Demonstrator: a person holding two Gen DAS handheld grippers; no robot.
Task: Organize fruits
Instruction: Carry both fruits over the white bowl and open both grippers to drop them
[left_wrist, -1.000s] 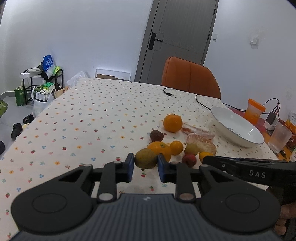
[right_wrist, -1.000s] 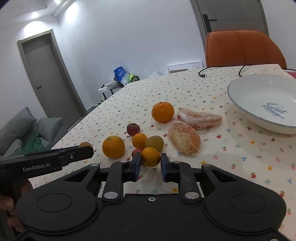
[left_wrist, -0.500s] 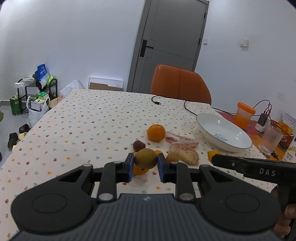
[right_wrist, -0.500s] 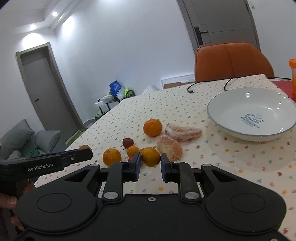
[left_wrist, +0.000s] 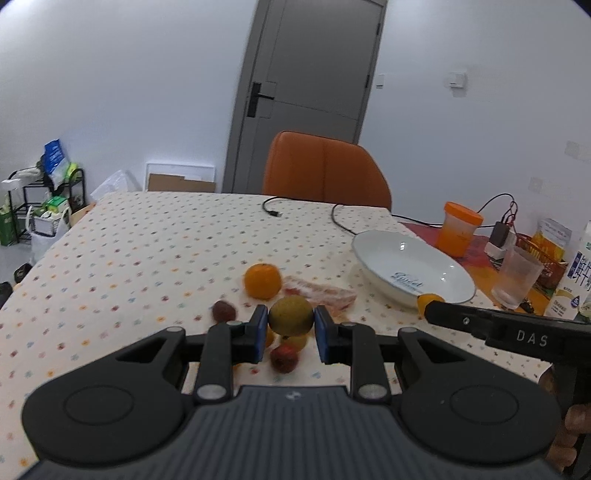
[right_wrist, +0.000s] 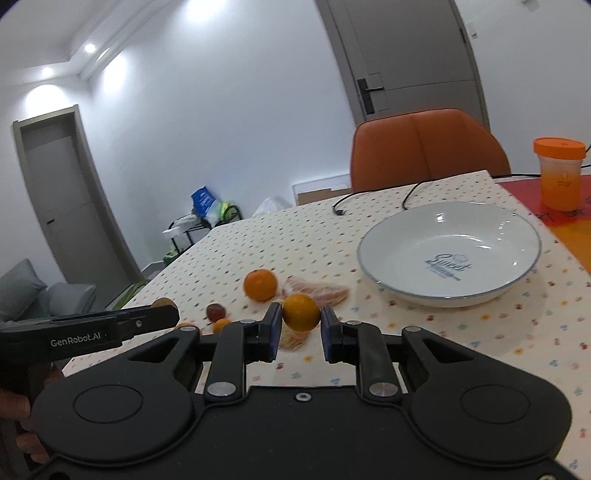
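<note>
1. Green-brown and round, the fruit (left_wrist: 290, 315) sits clamped between the blue pads of the left hand-held gripper (left_wrist: 290, 334). A second ago it rested on the table (left_wrist: 147, 251) with the rest of the pile; now it hangs clear above the small red fruit (left_wrist: 283, 359) directly beneath the jaws. The white bowl (left_wrist: 413, 271) has drawn nearer, ahead and to the right, so I judge the carry toward it under way. This gripper points forward and slightly downward.

2. Orange and smaller, the kumquat-like fruit (right_wrist: 301, 312) is pinched in the right hand-held gripper (right_wrist: 300, 334), likewise lifted off the table since a second ago. The bowl, still empty, now lies ahead and to the right of the jaws; the big orange (right_wrist: 260, 284) and peeled segments (right_wrist: 317, 291) remain ahead on the cloth. This gripper also tilts gently down, level with its partner at its left. Both pickups look done; dropping into the bowl comes next.
</note>
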